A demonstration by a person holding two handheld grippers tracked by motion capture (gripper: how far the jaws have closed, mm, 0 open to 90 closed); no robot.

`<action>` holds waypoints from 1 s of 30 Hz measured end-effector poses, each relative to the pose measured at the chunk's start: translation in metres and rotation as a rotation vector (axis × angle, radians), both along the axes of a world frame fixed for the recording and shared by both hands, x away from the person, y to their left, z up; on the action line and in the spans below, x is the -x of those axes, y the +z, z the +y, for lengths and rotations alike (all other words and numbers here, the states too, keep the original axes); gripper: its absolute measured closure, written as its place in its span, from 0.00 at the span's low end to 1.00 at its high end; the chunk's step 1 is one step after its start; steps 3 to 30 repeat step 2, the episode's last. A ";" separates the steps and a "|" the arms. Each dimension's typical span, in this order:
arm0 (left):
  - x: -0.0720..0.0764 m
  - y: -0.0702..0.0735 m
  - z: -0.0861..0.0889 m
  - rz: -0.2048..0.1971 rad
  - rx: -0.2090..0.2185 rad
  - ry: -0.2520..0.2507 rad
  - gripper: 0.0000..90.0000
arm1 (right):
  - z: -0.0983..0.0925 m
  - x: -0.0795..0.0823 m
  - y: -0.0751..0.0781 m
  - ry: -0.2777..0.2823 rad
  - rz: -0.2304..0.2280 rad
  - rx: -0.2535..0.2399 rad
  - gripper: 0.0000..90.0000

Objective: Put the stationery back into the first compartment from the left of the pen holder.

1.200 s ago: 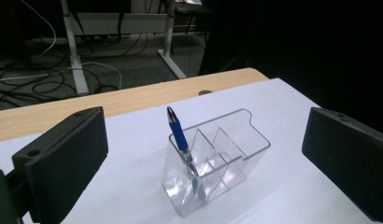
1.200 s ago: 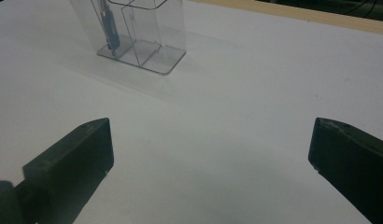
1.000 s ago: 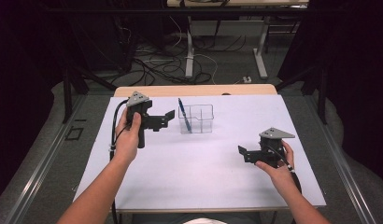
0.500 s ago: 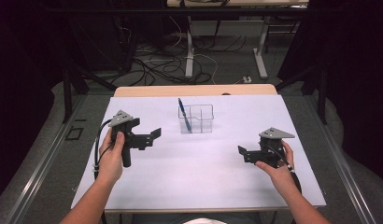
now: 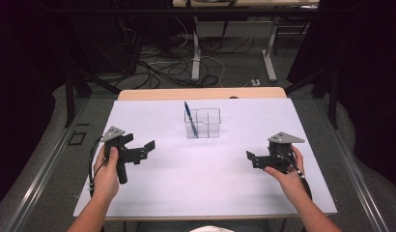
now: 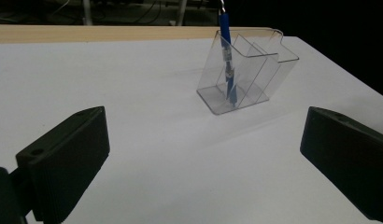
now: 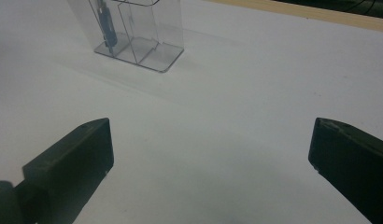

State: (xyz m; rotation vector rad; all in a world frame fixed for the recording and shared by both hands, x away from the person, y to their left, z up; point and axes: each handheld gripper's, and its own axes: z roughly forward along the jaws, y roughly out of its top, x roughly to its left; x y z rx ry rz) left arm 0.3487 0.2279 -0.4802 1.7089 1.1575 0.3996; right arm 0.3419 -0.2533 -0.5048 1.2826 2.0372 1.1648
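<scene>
A clear plastic holder [image 5: 204, 123] with several compartments stands upright at the middle back of the white table [image 5: 201, 179]. A blue pen [image 5: 190, 118] leans in its left compartment. My left gripper [image 5: 140, 147] is open and empty, low over the left side of the table, well short of the holder. My right gripper [image 5: 251, 159] is open and empty at the right. In the left gripper view the holder [image 6: 248, 74] and pen [image 6: 225, 51] lie ahead of the open left gripper [image 6: 203, 121]. In the right gripper view the holder [image 7: 138, 28] and pen [image 7: 105, 23] sit far ahead and left of the open right gripper [image 7: 210, 128].
A strip of bare wood [image 5: 201, 93] runs along the table's far edge. Beyond it, cables [image 5: 162, 63] and desk legs [image 5: 196, 48] cover the dark floor. A cable [image 5: 92, 164] trails from the left gripper by the table's left edge.
My left gripper has drawn back from beside the holder, toward the person and to the left, and has come down lower. The right gripper has stayed put.
</scene>
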 end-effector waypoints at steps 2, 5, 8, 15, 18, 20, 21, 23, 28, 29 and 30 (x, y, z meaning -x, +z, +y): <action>0.001 -0.002 0.002 0.005 -0.007 0.003 0.01 | 0.000 -0.001 -0.001 -0.001 0.002 -0.002 0.00; 0.001 -0.002 0.002 0.005 -0.007 0.003 0.01 | 0.000 -0.001 -0.001 -0.001 0.002 -0.002 0.00; 0.001 -0.002 0.002 0.005 -0.007 0.003 0.01 | 0.000 -0.001 -0.001 -0.001 0.002 -0.002 0.00; 0.001 -0.002 0.002 0.005 -0.007 0.003 0.01 | 0.000 -0.001 -0.001 -0.001 0.002 -0.002 0.00; 0.001 -0.002 0.002 0.005 -0.007 0.003 0.01 | 0.000 -0.001 -0.001 -0.001 0.002 -0.002 0.00; 0.001 -0.002 0.002 0.005 -0.007 0.003 0.01 | 0.000 -0.001 -0.001 -0.001 0.002 -0.002 0.00; 0.001 -0.002 0.002 0.005 -0.007 0.003 0.01 | 0.000 -0.001 -0.001 -0.001 0.002 -0.002 0.00; 0.001 -0.002 0.002 0.005 -0.007 0.003 0.01 | 0.000 -0.001 -0.001 -0.001 0.002 -0.002 0.00; 0.001 -0.002 0.002 0.005 -0.007 0.003 0.01 | 0.000 -0.001 -0.001 -0.001 0.002 -0.002 0.00; 0.001 -0.002 0.002 0.005 -0.007 0.003 0.01 | 0.000 -0.001 -0.001 -0.001 0.002 -0.002 0.00; 0.001 -0.002 0.002 0.005 -0.007 0.003 0.01 | 0.000 -0.001 -0.001 -0.001 0.002 -0.002 0.00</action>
